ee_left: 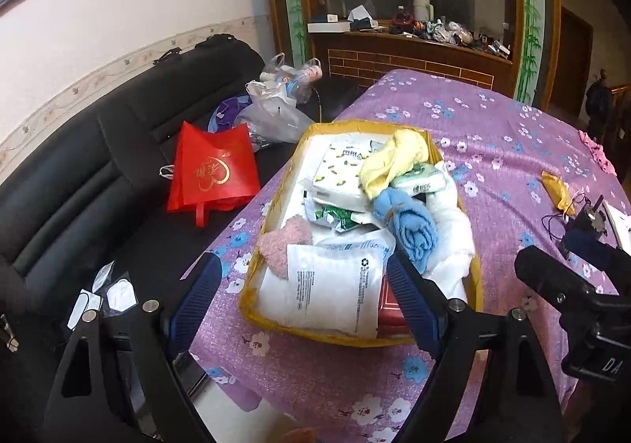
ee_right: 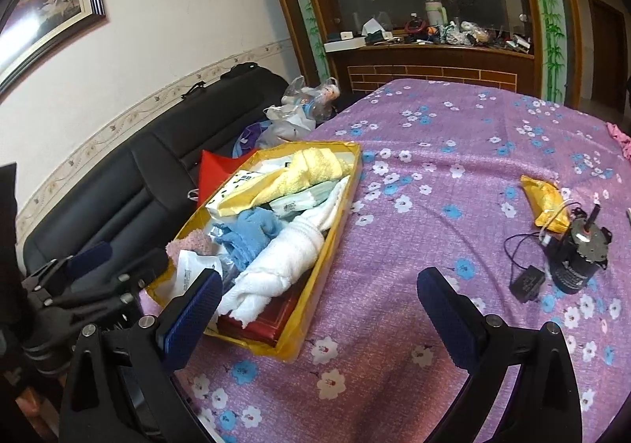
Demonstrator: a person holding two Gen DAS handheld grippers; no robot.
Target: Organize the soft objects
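Note:
A yellow cardboard box (ee_left: 477, 277) (ee_right: 331, 246) lies on the purple flowered tablecloth (ee_left: 493, 135) (ee_right: 434, 175). It holds a yellow towel (ee_left: 394, 163) (ee_right: 303, 175), a blue cloth (ee_left: 410, 226) (ee_right: 252, 234), a rolled white towel (ee_left: 449, 222) (ee_right: 284, 261), a pink fuzzy piece (ee_left: 282, 246) (ee_right: 185, 246) and white packets (ee_left: 335, 281). My left gripper (ee_left: 305, 297) hovers open over the box's near end, nothing between its fingers. My right gripper (ee_right: 319, 313) is open too, above the box's near right corner and bare cloth.
A small black motor (ee_right: 575, 257) with wires and a yellow snack packet (ee_right: 544, 206) lie on the table's right. A black sofa (ee_left: 79, 175) on the left carries a red bag (ee_left: 213, 171) and plastic bags (ee_left: 276, 108). A cluttered wooden cabinet (ee_left: 414, 45) stands behind.

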